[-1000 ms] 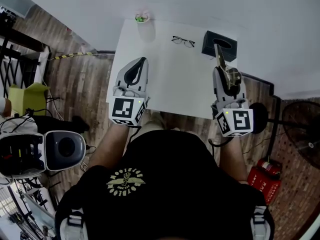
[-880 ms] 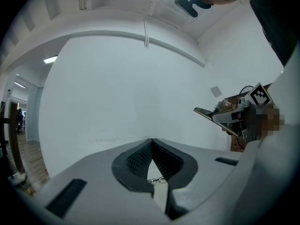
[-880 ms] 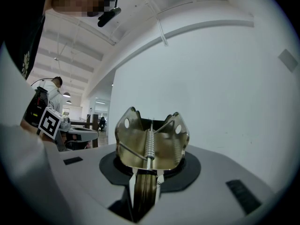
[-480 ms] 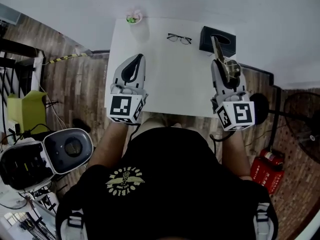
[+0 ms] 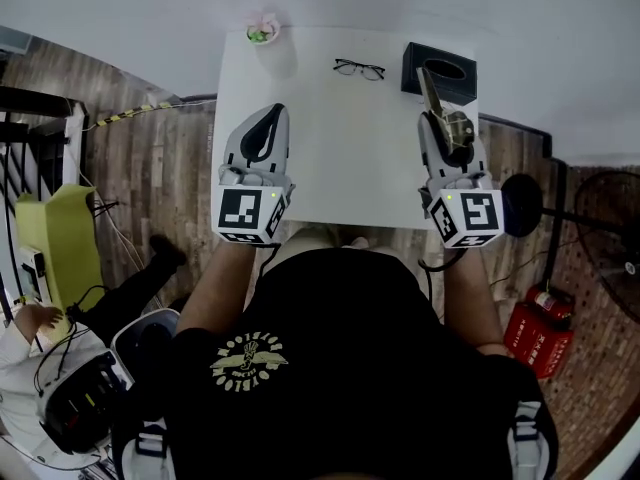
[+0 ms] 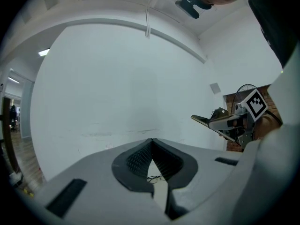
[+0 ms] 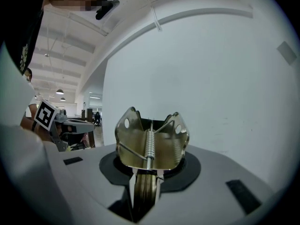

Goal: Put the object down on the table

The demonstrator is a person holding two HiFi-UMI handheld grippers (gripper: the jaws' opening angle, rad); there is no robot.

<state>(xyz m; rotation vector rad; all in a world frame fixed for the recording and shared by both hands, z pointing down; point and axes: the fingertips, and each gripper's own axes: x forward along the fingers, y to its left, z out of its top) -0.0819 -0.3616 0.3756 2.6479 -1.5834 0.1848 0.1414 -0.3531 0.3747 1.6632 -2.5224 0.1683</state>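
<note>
My right gripper is shut on a brass-coloured metal spring clip, holding it in the air over the right side of the white table. In the right gripper view the clip stands upright between the jaws, its wings and coil spring facing the camera. My left gripper hovers over the table's left part, shut with nothing in it; its pads meet at the tip. From the left gripper view the clip shows at the right.
A pair of glasses lies at the table's far middle, a black box at the far right corner, a small potted plant at the far left corner. A fan stands right, a person in white lower left.
Both grippers keep their state and the clip stays held. The head view has shifted slightly, and a person in white has come into view at the lower left.
</note>
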